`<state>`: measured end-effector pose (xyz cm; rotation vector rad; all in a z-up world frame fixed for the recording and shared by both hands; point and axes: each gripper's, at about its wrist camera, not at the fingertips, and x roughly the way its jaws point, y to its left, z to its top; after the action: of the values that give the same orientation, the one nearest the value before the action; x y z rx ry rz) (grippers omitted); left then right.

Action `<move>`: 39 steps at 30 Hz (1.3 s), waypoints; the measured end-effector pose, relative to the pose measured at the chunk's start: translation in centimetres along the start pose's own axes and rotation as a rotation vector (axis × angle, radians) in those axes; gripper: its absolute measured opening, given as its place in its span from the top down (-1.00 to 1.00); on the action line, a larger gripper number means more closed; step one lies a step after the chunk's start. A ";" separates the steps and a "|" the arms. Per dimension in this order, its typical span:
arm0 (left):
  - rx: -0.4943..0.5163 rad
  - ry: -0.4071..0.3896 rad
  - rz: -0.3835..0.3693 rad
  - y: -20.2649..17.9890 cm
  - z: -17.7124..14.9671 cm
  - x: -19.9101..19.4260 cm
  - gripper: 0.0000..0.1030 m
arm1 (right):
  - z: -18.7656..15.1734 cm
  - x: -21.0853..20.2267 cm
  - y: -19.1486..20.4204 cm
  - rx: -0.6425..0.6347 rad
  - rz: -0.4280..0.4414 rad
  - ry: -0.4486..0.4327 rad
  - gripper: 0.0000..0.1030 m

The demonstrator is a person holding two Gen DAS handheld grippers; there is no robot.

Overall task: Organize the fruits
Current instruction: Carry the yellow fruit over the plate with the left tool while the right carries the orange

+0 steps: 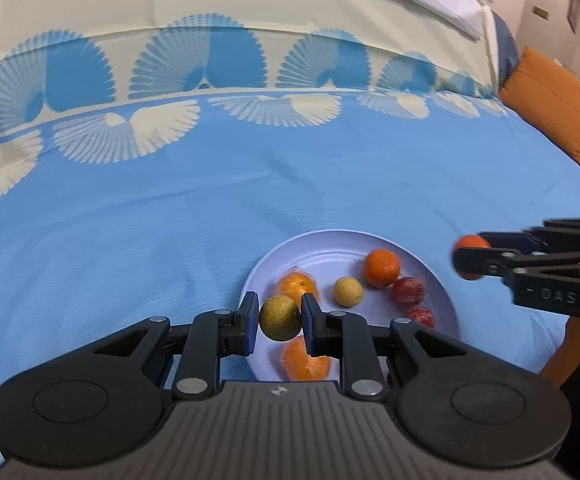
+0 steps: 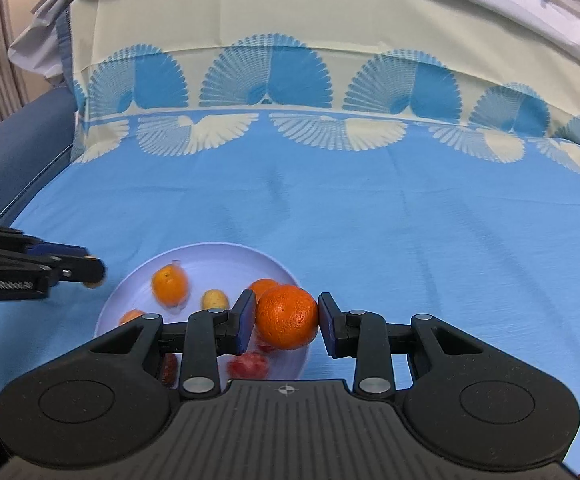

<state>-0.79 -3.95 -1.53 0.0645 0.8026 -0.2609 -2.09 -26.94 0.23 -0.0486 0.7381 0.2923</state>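
Observation:
A pale lilac plate (image 1: 330, 245) lies on the blue cloth and holds several fruits: oranges (image 1: 381, 268), a small yellow fruit (image 1: 348, 291) and red fruits (image 1: 409, 291). My left gripper (image 1: 280, 318) is shut on a small yellow-green fruit (image 1: 280, 317), held over the plate's near left part. In the right wrist view my right gripper (image 2: 287, 318) is shut on an orange (image 2: 287, 317) above the plate's (image 2: 226, 256) right side. That same right gripper (image 1: 470, 263) enters the left wrist view from the right, with the orange (image 1: 470, 242) partly hidden behind its fingers.
A blue cloth (image 1: 170, 208) with a cream fan-pattern border covers the surface. An orange cushion (image 1: 552, 102) sits at the far right. A dark blue padded edge (image 2: 14, 160) runs along the left. Grey and white fabric is piled at the back.

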 end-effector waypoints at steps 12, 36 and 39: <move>0.033 -0.002 -0.004 -0.7 -0.1 0.3 0.52 | 0.3 1.1 2.0 -0.062 0.042 0.020 0.31; 0.086 -0.037 -0.040 -1.9 -0.1 0.1 0.52 | 0.0 1.2 2.9 -0.111 0.052 0.006 0.31; 0.091 -0.039 -0.041 -2.0 -0.1 0.0 0.52 | -0.1 1.2 3.0 -0.114 0.053 0.004 0.31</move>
<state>-1.36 -5.85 -1.57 0.1278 0.7533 -0.3362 -2.11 -23.79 -0.48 -0.1378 0.7270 0.3849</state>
